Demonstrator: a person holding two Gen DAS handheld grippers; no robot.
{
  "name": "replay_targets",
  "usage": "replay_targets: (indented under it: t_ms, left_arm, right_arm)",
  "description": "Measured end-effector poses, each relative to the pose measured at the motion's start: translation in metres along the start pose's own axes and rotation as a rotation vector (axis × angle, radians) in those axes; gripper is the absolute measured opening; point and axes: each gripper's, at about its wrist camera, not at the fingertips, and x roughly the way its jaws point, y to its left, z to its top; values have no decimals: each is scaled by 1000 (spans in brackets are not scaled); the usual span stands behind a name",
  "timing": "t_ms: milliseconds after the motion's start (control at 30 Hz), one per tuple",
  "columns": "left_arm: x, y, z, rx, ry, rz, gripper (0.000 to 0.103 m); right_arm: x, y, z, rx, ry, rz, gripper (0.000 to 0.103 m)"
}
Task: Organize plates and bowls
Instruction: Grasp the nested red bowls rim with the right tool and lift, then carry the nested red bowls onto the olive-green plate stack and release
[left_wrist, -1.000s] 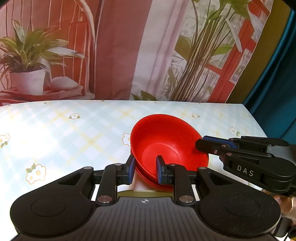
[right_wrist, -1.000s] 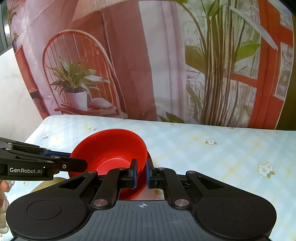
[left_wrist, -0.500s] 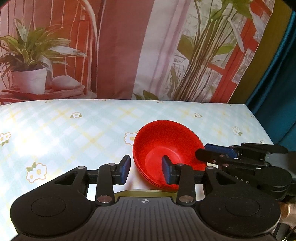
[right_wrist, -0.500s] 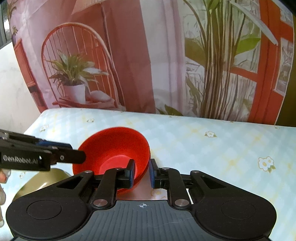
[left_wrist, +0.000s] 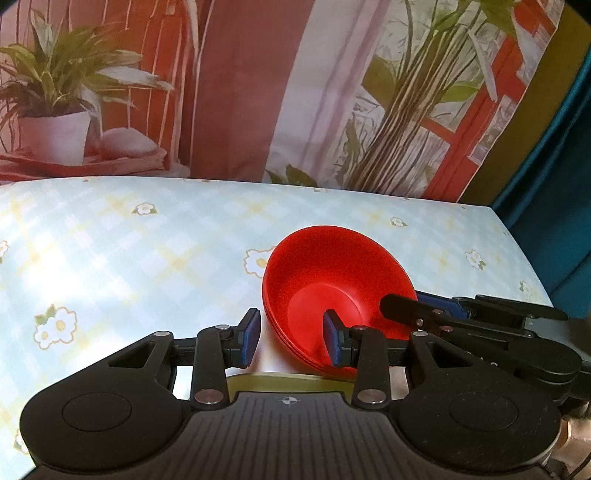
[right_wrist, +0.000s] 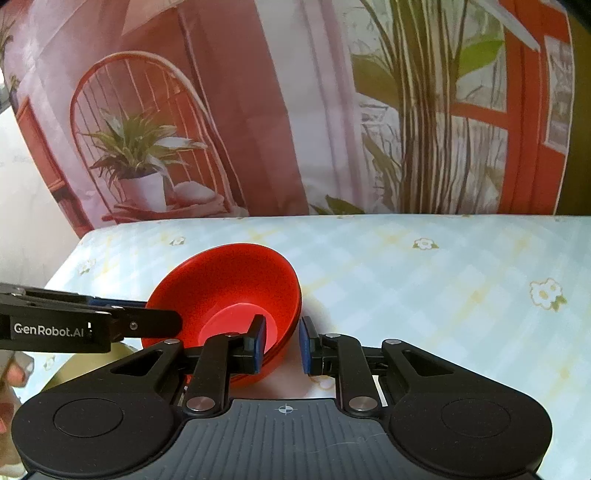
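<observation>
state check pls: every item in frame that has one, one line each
red bowls: nested stack, upright on the tablecloth, tilted slightly.
left gripper: open, fingers straddle the stack's near rim, not pressing.
right gripper: open, fingers either side of the rim, small gap.
olive dish: mostly hidden under the grippers, state unclear.

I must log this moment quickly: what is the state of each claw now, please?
Left claw: open, straddling the rim of the red bowls, not pressing.
Right claw: open, straddling the opposite rim, not gripping.

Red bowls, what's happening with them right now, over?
Both grippers just opened, left gripper and right gripper each astride a rim. Red bowls stacked, released on the tablecloth. Nothing in the way.
</observation>
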Motion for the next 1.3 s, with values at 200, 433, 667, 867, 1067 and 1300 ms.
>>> replay_targets:
  t_ms: [200, 433, 667, 867, 1067, 1300]
  left_arm:
    - [5, 8, 0, -53, 6, -8, 38]
    - [9, 16, -2, -90, 6, -1, 37]
    - [12, 19, -2, -112, 7, -12, 27]
    - [9, 14, -1, -101, 2, -26, 20]
    - [4, 11, 0, -94, -10, -50, 19]
    - [-13, 3, 4, -68, -46, -55, 19]
  right_arm:
    - [6, -6, -2, 63, -8, 13, 18]
    - [8, -13, -4, 137, -26, 29, 18]
    - [10, -15, -8, 177, -38, 36, 20]
    - [8, -14, -8, 184, -38, 39, 15]
    - [3, -17, -9, 228, -51, 37, 14]
    - [-15, -16, -4, 229, -94, 27, 13]
